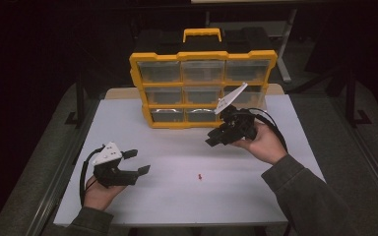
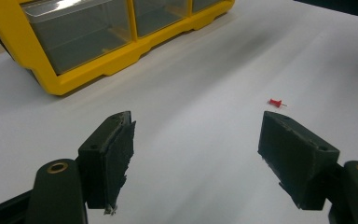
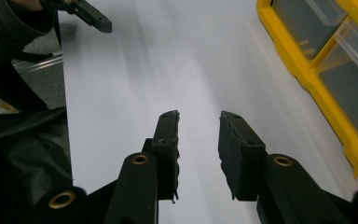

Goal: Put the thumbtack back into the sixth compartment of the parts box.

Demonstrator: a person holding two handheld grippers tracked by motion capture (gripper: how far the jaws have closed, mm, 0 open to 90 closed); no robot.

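A yellow organizer box [image 1: 203, 88] with clear drawers stands upright at the back of the white table [image 1: 177, 196]. A small red pushpin [image 1: 199, 176] lies on the table near the middle front. My left gripper [image 1: 137, 162] rests at the front left, open wide, nothing between its jaws; the red pushpin [image 2: 275, 102] lies just beyond its right jaw in the left gripper view. My right gripper [image 1: 212, 139] hovers in front of the box's lower right, pointing left, jaws partly open with a narrow empty gap [image 3: 199, 130]. The yellow box [image 3: 317, 88] runs along the right of that view.
The table's left edge and dark floor lie beyond my left hand [image 3: 9, 28] in the right gripper view. Dark frame legs stand behind the table.
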